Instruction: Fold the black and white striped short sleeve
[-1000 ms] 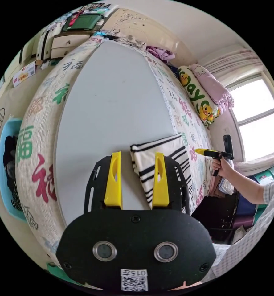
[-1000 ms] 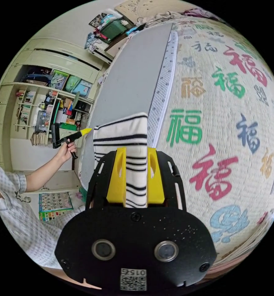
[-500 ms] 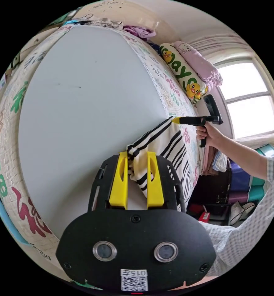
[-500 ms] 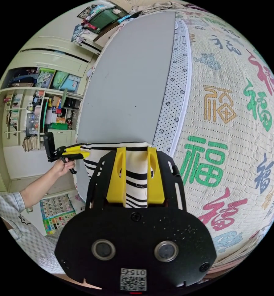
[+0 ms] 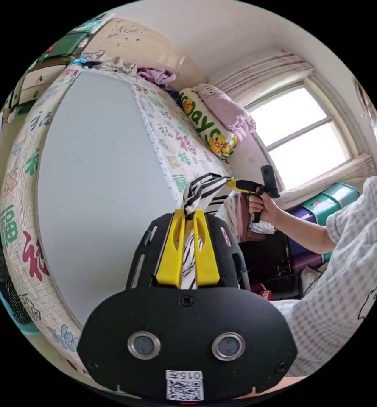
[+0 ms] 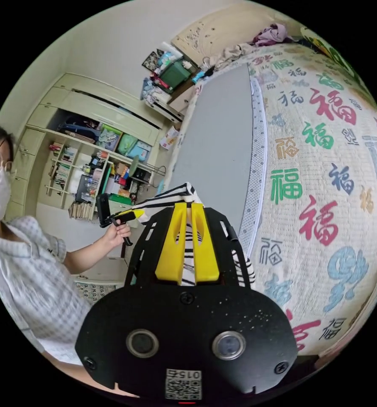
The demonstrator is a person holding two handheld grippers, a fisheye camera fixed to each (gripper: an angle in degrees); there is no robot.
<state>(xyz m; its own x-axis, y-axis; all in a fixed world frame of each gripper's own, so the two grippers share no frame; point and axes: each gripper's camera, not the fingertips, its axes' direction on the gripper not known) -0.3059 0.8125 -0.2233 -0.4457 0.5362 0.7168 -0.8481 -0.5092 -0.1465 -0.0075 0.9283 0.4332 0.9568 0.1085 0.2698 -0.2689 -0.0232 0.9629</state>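
Both tools are up off the bed here, and the striped shirt (image 5: 202, 190) hangs between them, bunched into a soft rope of black and white bands. In the left gripper view its long run goes from the left gripper (image 5: 189, 216), jaws clenched tight on a pinch of cloth, across to the right gripper (image 5: 235, 184), whose yellow tips bite the other end. A loose tail drops down between the left jaws.

Over to the right gripper view: the right gripper (image 6: 188, 208) is clamped on the fabric too, stripes running down between its yellow jaws, and the cloth stretches away toward the left gripper (image 6: 134, 214), held in a hand (image 6: 117, 231).

The shirt is in the air, near the bed's edge on the person's side. Beyond it lies the grey sheet (image 5: 99, 169), flat and smooth, a long bare panel. The quilted mattress cover (image 6: 324, 178), printed with coloured characters, flanks the grey panel. Pillows (image 5: 213, 123) sit at the window end, by the wall
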